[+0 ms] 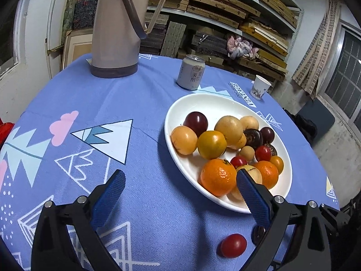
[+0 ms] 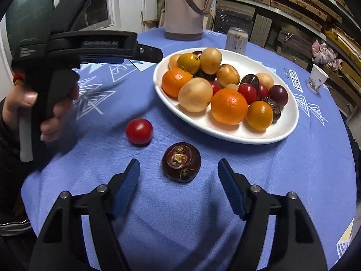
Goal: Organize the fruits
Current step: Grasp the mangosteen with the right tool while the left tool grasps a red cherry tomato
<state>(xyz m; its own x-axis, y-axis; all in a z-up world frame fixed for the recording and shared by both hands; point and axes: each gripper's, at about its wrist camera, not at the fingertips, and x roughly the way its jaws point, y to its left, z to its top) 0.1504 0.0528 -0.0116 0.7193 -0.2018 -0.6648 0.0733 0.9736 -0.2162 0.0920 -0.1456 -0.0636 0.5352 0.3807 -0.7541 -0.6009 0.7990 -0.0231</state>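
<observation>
A white oval plate [image 1: 178, 158] [image 2: 291, 126] holds several fruits: oranges, yellow and purple fruits, small red tomatoes. A red cherry tomato [image 1: 233, 245] [image 2: 139, 131] and a dark brown water chestnut [image 2: 181, 162] lie loose on the blue tablecloth in front of the plate. My left gripper [image 1: 180, 187] is open and empty above the cloth, left of the plate, with the tomato below its right finger. My right gripper [image 2: 179, 176] is open and empty, its fingers on either side of the water chestnut, just short of it. The left gripper's body [image 2: 90, 45] shows at the left of the right wrist view.
A beige thermos jug [image 1: 117, 27] [image 2: 183, 6], a drink can [image 1: 191, 72] [image 2: 237, 40] and a paper cup [image 1: 260, 87] [image 2: 316, 79] stand at the table's far side. Shelves of stacked boxes [image 1: 225, 11] are behind. The round table's edge curves close on the right.
</observation>
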